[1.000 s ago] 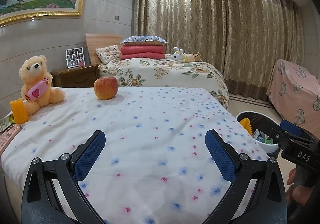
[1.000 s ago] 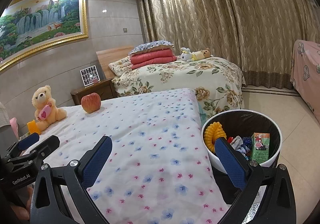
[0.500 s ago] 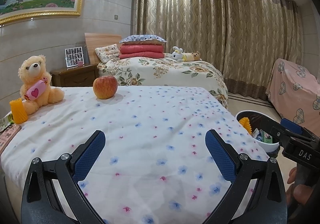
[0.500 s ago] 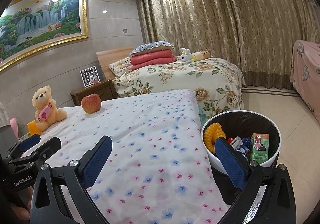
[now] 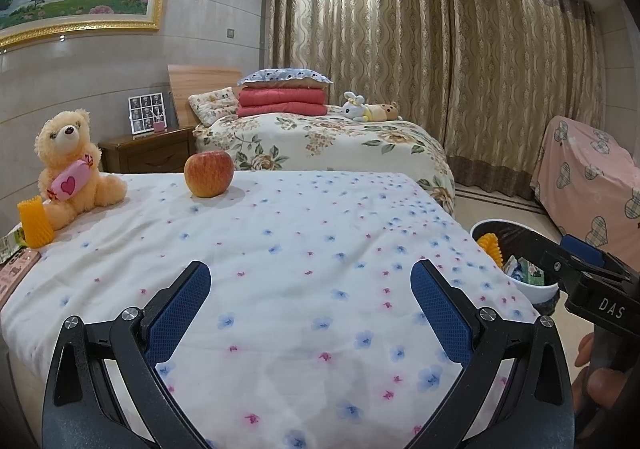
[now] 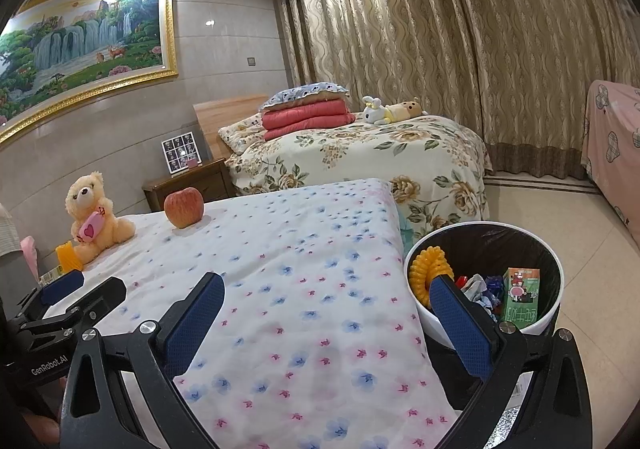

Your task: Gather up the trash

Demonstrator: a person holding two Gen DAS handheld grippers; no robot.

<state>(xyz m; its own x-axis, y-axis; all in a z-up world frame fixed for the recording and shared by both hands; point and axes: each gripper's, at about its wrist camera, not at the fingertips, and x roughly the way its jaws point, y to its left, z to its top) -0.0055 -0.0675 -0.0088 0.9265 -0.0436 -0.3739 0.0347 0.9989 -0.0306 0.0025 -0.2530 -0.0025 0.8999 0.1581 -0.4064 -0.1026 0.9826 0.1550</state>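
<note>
My left gripper [image 5: 310,289] is open and empty above the near part of the flowered bedspread [image 5: 280,249]. My right gripper [image 6: 326,303] is open and empty over the bed's right edge, beside the white trash bin [image 6: 556,273]. The bin holds a yellow foam net [image 6: 430,273], a green carton [image 6: 520,299] and crumpled wrappers; it also shows in the left wrist view [image 5: 540,291]. A second yellow foam net [image 5: 34,223] stands at the bed's far left by a small green packet [image 5: 8,247].
A plush bear [image 5: 70,169] and a red apple [image 5: 209,173] sit on the far part of the bed. A second bed [image 5: 332,141], a nightstand [image 5: 148,153], curtains and a pink-covered chair [image 5: 592,177] stand behind. Tiled floor lies right of the bin.
Both grippers have barely shifted; the views are nearly the same. Nothing was picked up or let go.
</note>
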